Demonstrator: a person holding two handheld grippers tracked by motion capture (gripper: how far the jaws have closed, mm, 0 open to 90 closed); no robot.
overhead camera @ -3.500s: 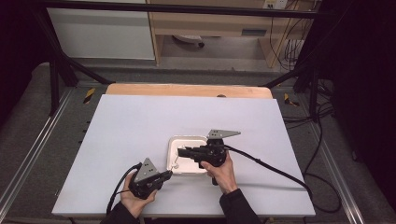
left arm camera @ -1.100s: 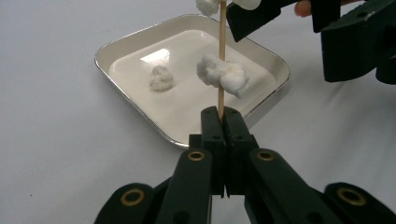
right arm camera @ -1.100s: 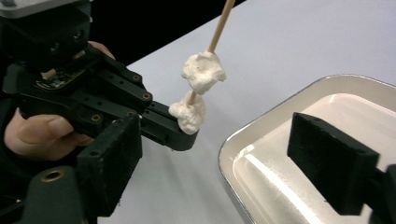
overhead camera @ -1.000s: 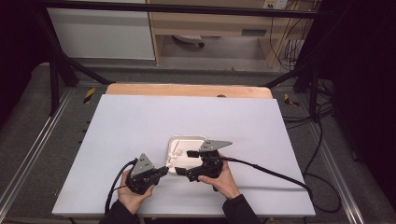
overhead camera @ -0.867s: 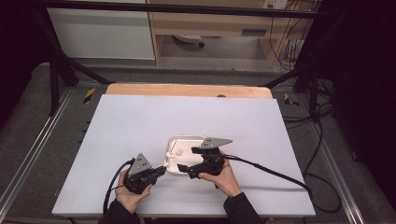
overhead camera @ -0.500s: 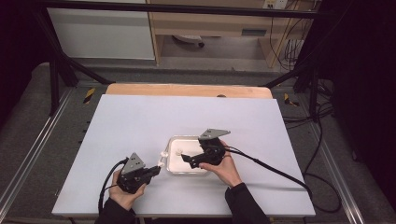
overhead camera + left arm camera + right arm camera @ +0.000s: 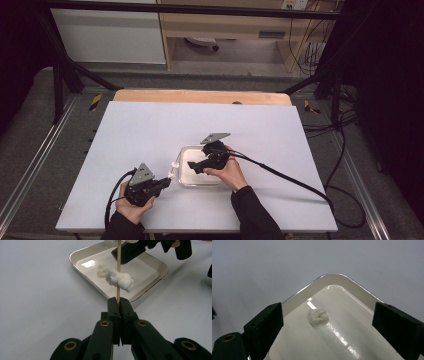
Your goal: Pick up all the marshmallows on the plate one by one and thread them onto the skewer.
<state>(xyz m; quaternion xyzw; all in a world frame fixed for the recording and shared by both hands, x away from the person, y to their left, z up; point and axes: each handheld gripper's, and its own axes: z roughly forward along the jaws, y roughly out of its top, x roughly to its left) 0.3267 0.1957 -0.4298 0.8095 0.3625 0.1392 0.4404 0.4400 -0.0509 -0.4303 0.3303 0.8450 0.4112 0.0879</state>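
Skewering appears to be the work in hand. At the left, the left claw [image 7: 117, 302] is pinching a thin wooden skewer [image 7: 119, 270] between jaws pressed tight together, holding it so that its free end is slanting up over the white tray [image 7: 147, 288]; two white fluffy lumps [image 7: 119, 280] are already sitting threaded on the stick, which is probably why the hand is keeping it off the white worktop [image 7: 140, 135]. Moving right, one loose white lump [image 7: 318, 316] is lying on the tray floor near a rounded corner. The right claw [image 7: 327, 325] is hovering low over the tray with its jaws spread wide on either side of that lump, touching nothing, seemingly lining up to pick it.

Compared with a second ago, the left claw is sitting further left and nearer the person, while the right claw has swung back over the tray; its jaws have just been closing a little, with nothing gripped between them.
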